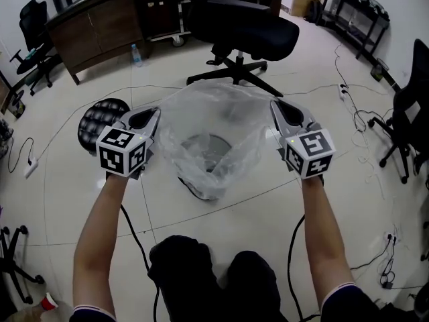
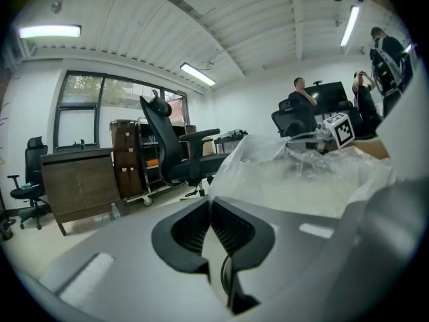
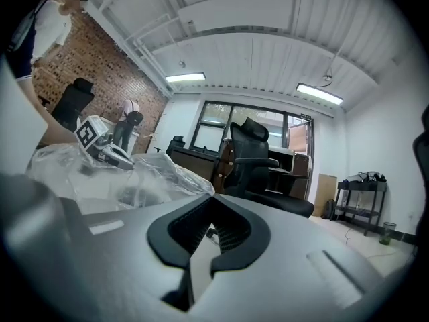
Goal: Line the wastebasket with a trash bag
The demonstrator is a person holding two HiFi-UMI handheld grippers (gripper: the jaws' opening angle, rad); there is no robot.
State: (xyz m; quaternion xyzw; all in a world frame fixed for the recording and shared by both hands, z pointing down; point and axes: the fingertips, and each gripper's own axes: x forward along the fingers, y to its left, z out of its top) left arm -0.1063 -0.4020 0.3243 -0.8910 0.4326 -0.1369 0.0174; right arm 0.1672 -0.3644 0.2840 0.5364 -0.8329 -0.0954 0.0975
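Note:
A clear plastic trash bag (image 1: 214, 129) hangs stretched open between my two grippers. My left gripper (image 1: 155, 115) is shut on the bag's left rim, and my right gripper (image 1: 275, 106) is shut on its right rim. Through the film, directly below, shows a round wastebasket (image 1: 194, 190) with a dark rim and a grey bottom. In the left gripper view the jaws (image 2: 212, 201) meet with the bag (image 2: 301, 176) billowing off to the right. In the right gripper view the jaws (image 3: 212, 198) are closed too, and the bag (image 3: 120, 180) spreads to the left.
A black office chair (image 1: 244, 35) stands just beyond the bag. A round black mesh object (image 1: 100, 118) lies on the tiled floor at the left. Cables (image 1: 355, 123) trail at the right, near another chair (image 1: 409, 123). A wooden cabinet (image 1: 94, 29) stands at the back left.

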